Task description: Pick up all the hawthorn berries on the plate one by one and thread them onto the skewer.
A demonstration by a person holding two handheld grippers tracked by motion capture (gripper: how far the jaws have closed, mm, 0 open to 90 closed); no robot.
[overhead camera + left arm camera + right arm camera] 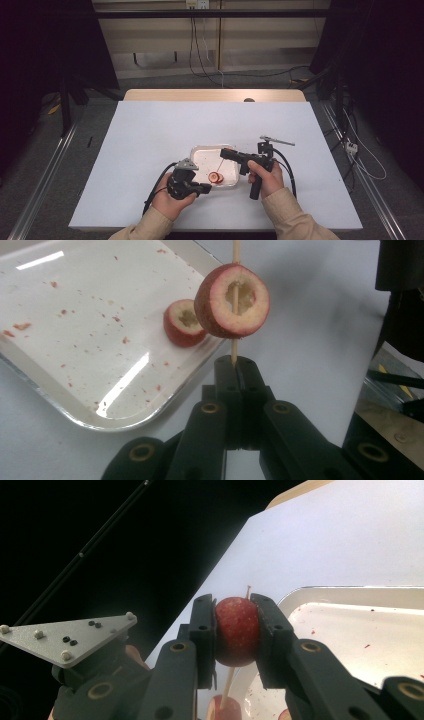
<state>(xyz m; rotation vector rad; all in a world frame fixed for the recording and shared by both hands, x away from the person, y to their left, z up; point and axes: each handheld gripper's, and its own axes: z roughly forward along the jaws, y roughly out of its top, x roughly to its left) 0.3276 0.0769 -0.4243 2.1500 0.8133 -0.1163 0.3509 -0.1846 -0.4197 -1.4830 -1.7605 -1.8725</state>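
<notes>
Fruit is being threaded onto a thin wooden skewer [235, 295] above a white tray [200, 151] on the counter [150, 130]. Left gripper [234, 361] has its fingers closed tight on the skewer's lower end, holding it upright beside the tray's edge, with one cored red fruit slice [232, 301] already on it. Right gripper [235, 611] has its fingers clamped on a whole red fruit [237, 630] higher up the same skewer, whose tip pokes out just above it.

Main risk, as I judge it, is the skewer: it is thin, and if the two hands drift out of line while the fruit is pushed down, it could bow or snap. Squeezing hard could also bruise or split the soft fruit, so it tears off sideways. Another slice [183, 322] lies on the tray near its rim, right beside the skewer; a careless swing could knock it onto the counter.
</notes>
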